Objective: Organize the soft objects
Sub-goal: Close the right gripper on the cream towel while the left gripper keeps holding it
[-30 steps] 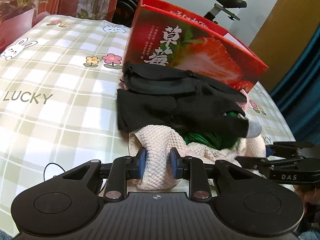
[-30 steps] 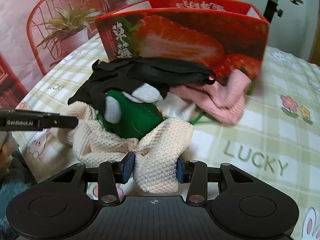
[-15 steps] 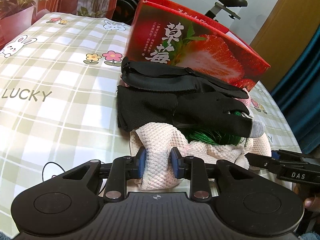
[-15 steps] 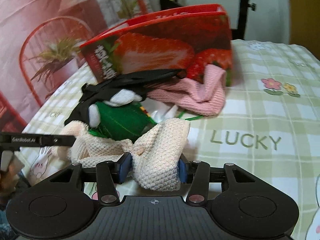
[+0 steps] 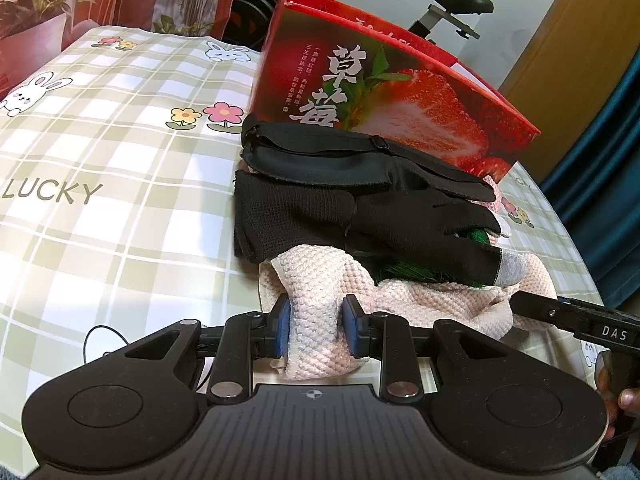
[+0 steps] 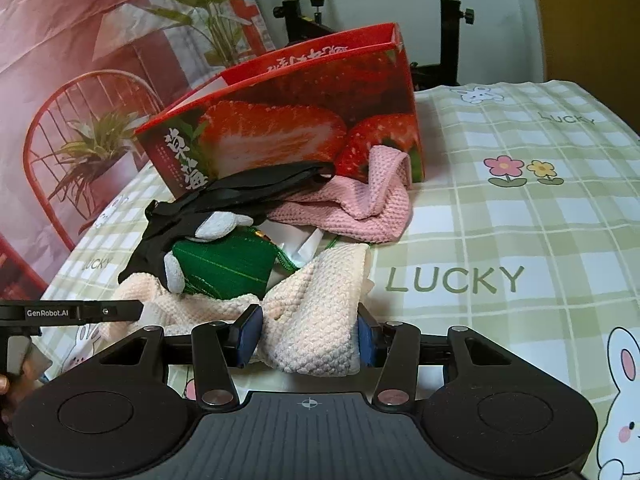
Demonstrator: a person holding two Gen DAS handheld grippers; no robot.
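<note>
A cream waffle cloth (image 5: 420,296) lies at the near edge of a pile of soft things. My left gripper (image 5: 314,330) is shut on one corner of it. My right gripper (image 6: 308,338) is shut on the other corner (image 6: 316,320). On the cloth rest a green pouch (image 6: 224,260), black gloves with grey fingertips (image 5: 360,216) and a black strap (image 5: 320,152). A pink cloth (image 6: 360,208) lies behind, against the red strawberry box (image 6: 288,128). The box also shows in the left wrist view (image 5: 384,92).
The table has a green checked cloth (image 6: 520,220) printed with LUCKY, rabbits and flowers. A red chair (image 6: 52,120) and potted plants stand beyond the far edge. An exercise bike (image 6: 448,20) stands behind the box. The right gripper's side bar (image 5: 576,320) shows in the left wrist view.
The right gripper has swung round to the right with its corner of the cream cloth, and the cloth is stretched wider between both grippers. The left gripper has barely moved.
</note>
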